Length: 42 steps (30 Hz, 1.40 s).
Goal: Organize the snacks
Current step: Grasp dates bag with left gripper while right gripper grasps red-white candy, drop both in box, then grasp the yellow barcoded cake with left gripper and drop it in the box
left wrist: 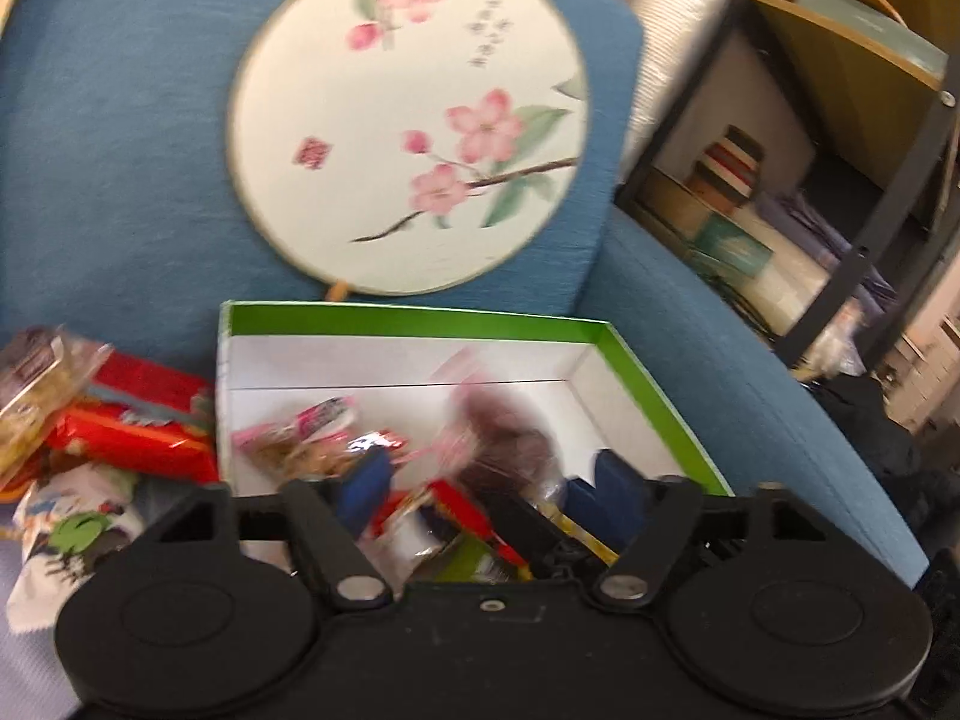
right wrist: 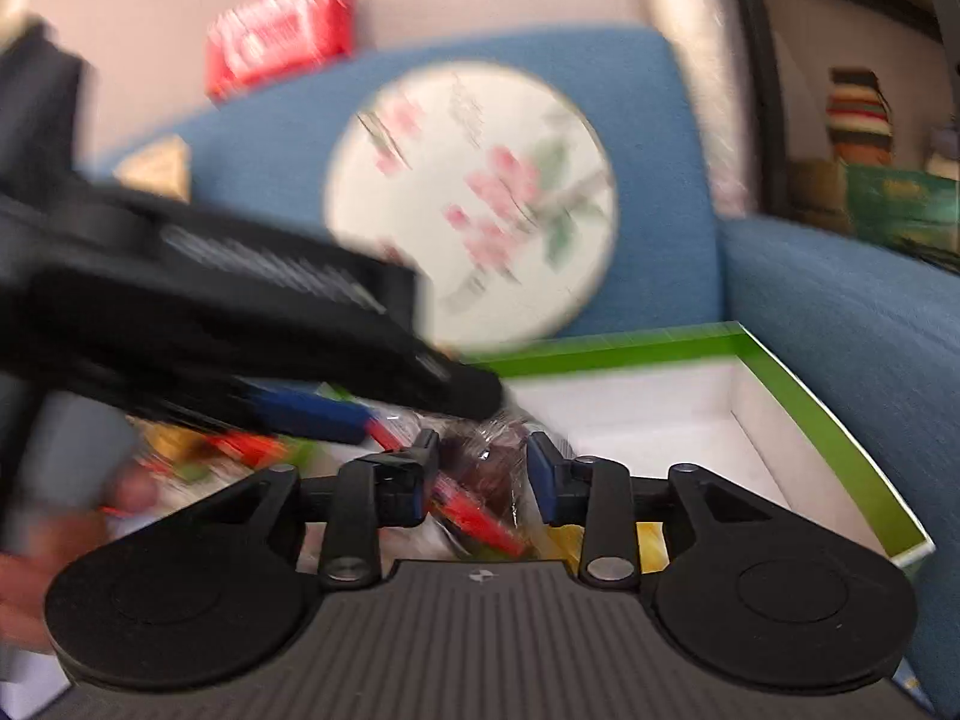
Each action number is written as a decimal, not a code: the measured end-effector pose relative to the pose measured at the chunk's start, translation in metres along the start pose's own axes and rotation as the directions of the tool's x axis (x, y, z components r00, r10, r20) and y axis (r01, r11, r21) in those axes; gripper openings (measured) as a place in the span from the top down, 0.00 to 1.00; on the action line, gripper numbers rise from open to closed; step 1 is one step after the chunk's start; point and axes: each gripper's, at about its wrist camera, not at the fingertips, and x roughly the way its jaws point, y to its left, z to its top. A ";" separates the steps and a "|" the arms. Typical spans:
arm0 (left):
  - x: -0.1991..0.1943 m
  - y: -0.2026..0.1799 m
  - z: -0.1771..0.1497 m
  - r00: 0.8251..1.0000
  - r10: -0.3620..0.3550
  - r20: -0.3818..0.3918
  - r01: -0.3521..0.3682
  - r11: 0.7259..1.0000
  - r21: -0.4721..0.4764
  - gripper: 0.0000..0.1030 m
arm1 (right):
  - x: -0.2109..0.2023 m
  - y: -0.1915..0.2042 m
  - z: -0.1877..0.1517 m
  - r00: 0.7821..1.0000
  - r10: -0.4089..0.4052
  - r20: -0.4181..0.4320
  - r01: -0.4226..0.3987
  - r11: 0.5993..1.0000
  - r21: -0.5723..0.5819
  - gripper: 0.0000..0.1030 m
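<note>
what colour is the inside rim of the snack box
Bright green rim above white walls, clearest in left wrist view.

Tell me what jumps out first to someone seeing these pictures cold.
The round fan painted with pink blossoms leans against the blue sofa back, dominating both views. Below it sits the green-rimmed box, white inside, with bright snack packets piled at its near end. More snacks, including a red pack, lie heaped left of the box.

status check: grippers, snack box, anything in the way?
Left gripper open over the green-rimmed box, dark snack pack between its fingers. Right gripper open, same pack. More snacks piled outside the box. Left gripper crosses right's view.
</note>
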 end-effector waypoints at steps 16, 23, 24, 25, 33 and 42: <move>-0.125 0.046 -0.042 0.985 0.129 0.110 -0.127 0.992 -0.026 0.00 | -0.054 0.063 -0.005 0.988 0.150 0.023 -0.142 0.967 -0.212 0.00; -0.138 0.075 -0.078 0.991 0.133 0.027 -0.130 0.987 -0.091 0.00 | -0.054 0.092 -0.022 0.941 0.296 -0.167 -0.319 0.938 -0.137 0.00; -0.136 0.078 -0.079 0.991 0.133 0.017 -0.131 0.987 -0.096 0.00 | -0.053 0.096 -0.027 0.930 0.313 -0.194 -0.339 0.933 -0.118 0.00; -0.134 0.081 -0.079 0.991 0.131 0.008 -0.130 0.986 -0.101 0.00 | -0.049 0.099 -0.031 0.916 0.335 -0.222 -0.361 0.928 -0.091 0.00; -0.116 0.095 -0.076 0.996 0.058 -0.069 -0.068 0.988 -0.141 0.00 | -0.029 0.098 -0.050 0.844 0.453 -0.287 -0.422 0.891 0.166 0.00; -0.100 0.104 -0.076 0.988 0.035 -0.148 -0.058 0.987 -0.149 0.54 | -0.014 0.090 -0.051 0.835 0.479 -0.272 -0.408 0.869 0.279 0.00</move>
